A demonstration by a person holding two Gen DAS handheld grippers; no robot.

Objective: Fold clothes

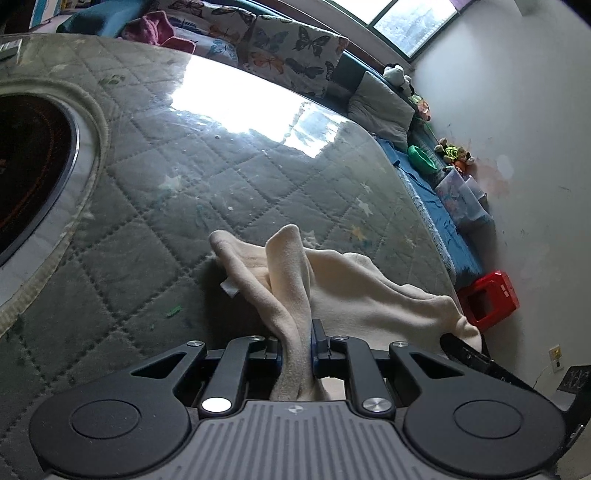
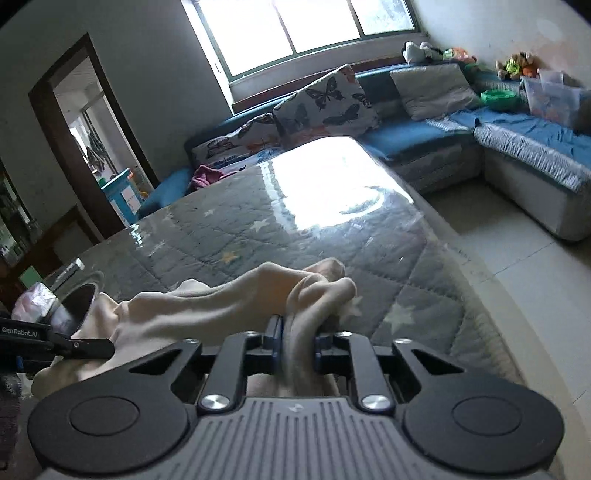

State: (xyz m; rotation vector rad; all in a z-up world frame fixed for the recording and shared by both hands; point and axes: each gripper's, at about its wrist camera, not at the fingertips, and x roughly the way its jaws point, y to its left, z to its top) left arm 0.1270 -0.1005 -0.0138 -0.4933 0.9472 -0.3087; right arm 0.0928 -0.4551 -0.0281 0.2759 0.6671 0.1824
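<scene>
One cream garment point(image 1: 332, 280) is stretched between two tongs above the counter point(image 1: 207, 177). The left tongs point(image 1: 297, 349) are clamped on a bunched fold of it, which rises toward 12 o'clock in the left wrist view and flops over at the top; a small white tag point(image 1: 229, 288) hangs from the cloth at 10 o'clock of the grip. From there the cloth runs to 3 o'clock, where the tip of the right tongs point(image 1: 466, 350) shows, pinching the far corner. In the right wrist view the right tongs point(image 2: 297, 341) are likewise closed on a thick roll of the garment point(image 2: 207, 306), and the cloth stretches away to 9 o'clock, ending at the black tip of the left tongs point(image 2: 88, 347).

The counter carries a grey quilted cover with pale stars under a glossy sheet that mirrors the window point(image 2: 295, 29). One round dark opening point(image 1: 33, 162) with a metal rim is set in it at 9 o'clock in the left view.

Beyond the counter, a blue corner sofa point(image 2: 413, 140) holds three butterfly cushions point(image 2: 328, 103), one grey cushion point(image 2: 432, 92), one pink cloth point(image 2: 205, 177), one green bowl point(image 2: 498, 98), a clear box point(image 2: 550, 96) and several soft toys point(image 2: 515, 64). One red box point(image 1: 489, 299) stands on the floor by the wall.
</scene>
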